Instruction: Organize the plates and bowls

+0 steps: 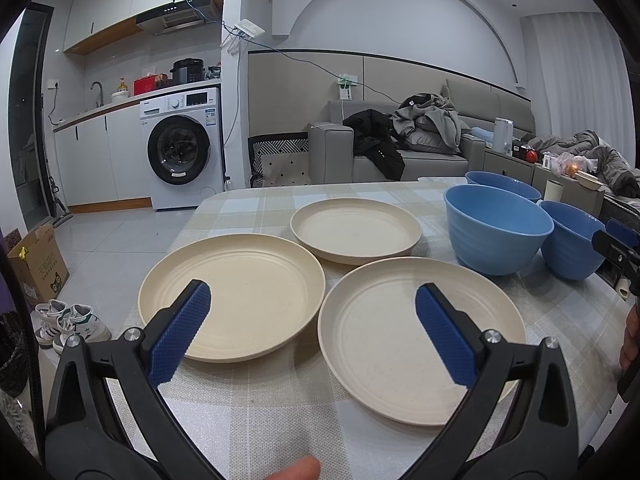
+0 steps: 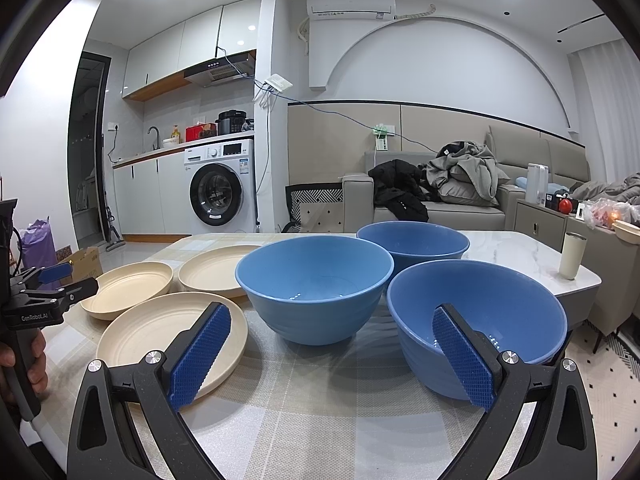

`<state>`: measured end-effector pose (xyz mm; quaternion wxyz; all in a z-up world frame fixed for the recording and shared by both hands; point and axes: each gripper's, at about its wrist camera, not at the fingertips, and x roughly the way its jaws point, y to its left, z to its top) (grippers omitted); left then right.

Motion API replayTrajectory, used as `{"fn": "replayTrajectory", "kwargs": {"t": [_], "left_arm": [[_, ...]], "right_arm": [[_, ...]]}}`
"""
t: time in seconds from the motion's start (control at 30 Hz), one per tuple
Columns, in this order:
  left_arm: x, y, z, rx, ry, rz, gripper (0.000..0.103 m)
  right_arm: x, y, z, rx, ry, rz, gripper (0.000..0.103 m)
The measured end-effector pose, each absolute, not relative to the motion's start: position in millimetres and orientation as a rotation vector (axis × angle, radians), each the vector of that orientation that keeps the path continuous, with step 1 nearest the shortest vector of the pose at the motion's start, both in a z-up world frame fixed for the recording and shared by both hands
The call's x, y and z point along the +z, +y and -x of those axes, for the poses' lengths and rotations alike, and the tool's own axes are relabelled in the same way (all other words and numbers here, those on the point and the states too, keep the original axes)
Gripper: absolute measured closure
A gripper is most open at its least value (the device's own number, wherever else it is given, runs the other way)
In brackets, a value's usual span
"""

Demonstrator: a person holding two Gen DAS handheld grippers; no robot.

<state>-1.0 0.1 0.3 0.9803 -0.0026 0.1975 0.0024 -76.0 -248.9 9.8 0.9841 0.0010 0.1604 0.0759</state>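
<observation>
Left wrist view: three cream ridged plates lie flat, rims up, on the checked desk; left gripper spread wide, empty. Right wrist view: three blue bowls upright, mouths up; right gripper released above them.

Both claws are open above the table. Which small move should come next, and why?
Probably lower the open left claw onto the near rim of the left cream plate: all three plates lie unstacked, and this one sits closest to its fingers.
</observation>
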Motion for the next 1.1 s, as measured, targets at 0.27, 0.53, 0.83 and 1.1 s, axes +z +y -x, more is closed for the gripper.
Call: {"fn": "replayTrajectory", "kwargs": {"t": [0.27,0.53,0.83,1.1], "left_arm": [[-1,-3,1,0.003,0.399,0.009,0.001],[-4,-6,0,-0.016,0.409,0.016,0.001],[10,4,3,-0.024,0.413,0.050,0.001],[22,4,9,-0.030,0.415,0.038,0.001]], "right_arm": [[10,-248,76,0.150,0.327,0.000,0.000],[9,-256,72,0.143,0.353,-0.025,0.000],[8,-255,69,0.143,0.350,-0.024,0.000],[24,-247,72,0.181,0.352,-0.058,0.000]]}}
